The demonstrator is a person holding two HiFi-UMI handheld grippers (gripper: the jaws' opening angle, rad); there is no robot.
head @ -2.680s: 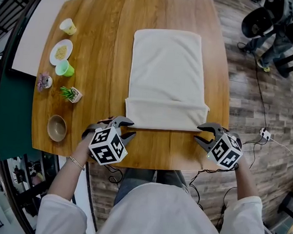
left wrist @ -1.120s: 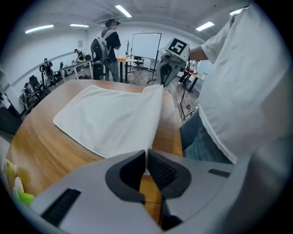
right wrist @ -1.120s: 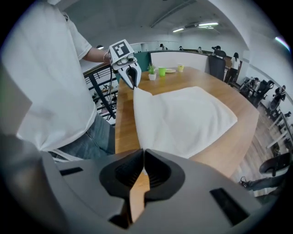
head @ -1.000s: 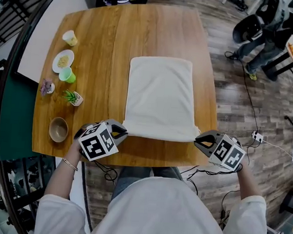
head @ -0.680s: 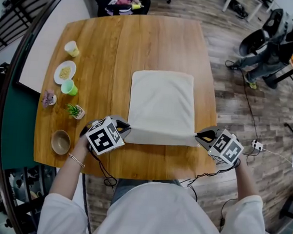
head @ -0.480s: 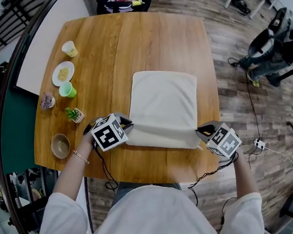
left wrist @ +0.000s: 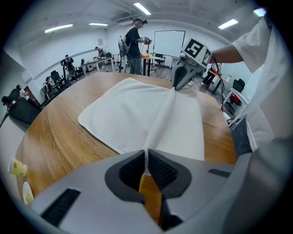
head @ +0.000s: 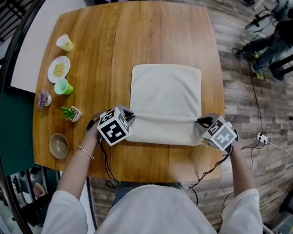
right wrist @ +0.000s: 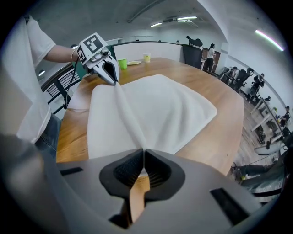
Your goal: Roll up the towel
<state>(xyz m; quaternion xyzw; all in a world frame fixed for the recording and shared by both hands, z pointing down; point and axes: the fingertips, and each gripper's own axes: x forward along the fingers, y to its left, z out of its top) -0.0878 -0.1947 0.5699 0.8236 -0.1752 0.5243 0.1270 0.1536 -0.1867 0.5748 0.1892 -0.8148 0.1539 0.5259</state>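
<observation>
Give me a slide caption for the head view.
Left gripper and right gripper, jaws shut on the folded edge of a white rectangular cloth towel on a brown wooden table.

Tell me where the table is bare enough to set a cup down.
Bare wood: the far strip beyond the towel, and the lane between the towel and the left-edge items. The near strip lies under the person's forearms. Crowded: the left edge, from paper cup to bowl.
</observation>
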